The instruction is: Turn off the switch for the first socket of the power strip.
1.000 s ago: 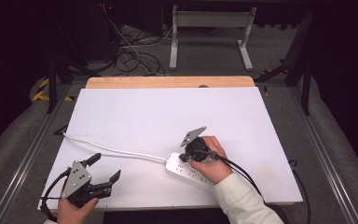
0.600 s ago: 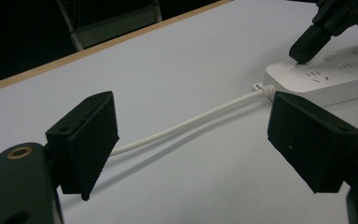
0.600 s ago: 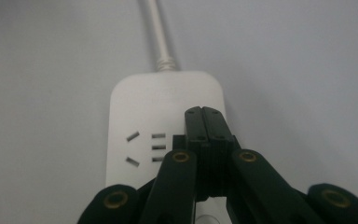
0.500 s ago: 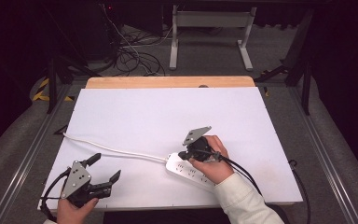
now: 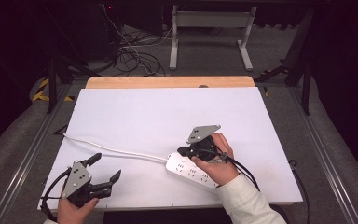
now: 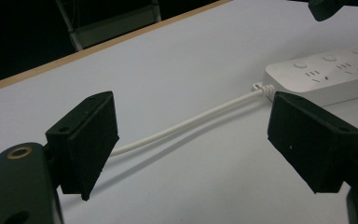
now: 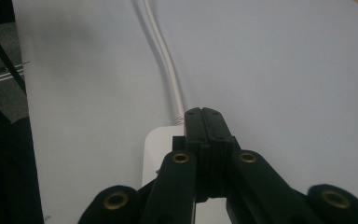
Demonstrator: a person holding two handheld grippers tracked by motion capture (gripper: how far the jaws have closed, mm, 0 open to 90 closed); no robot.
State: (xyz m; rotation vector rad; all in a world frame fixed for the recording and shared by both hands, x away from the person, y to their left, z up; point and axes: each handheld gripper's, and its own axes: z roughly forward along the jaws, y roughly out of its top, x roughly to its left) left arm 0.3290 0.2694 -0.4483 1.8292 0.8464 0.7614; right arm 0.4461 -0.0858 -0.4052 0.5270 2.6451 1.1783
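Right now my right gripper [image 5: 182,151] hangs over the power strip [image 5: 191,171] near the table's [image 5: 168,112] front edge, jaws pressed together on nothing. My left gripper [image 5: 106,169] waits wide open, well apart; between them runs the white cord [image 5: 116,150].

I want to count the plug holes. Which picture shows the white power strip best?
The high view: the power strip lies nearly whole, though a hand covers one end. The left gripper view shows its cord end with sockets; the right gripper view shows a corner behind shut tongs.
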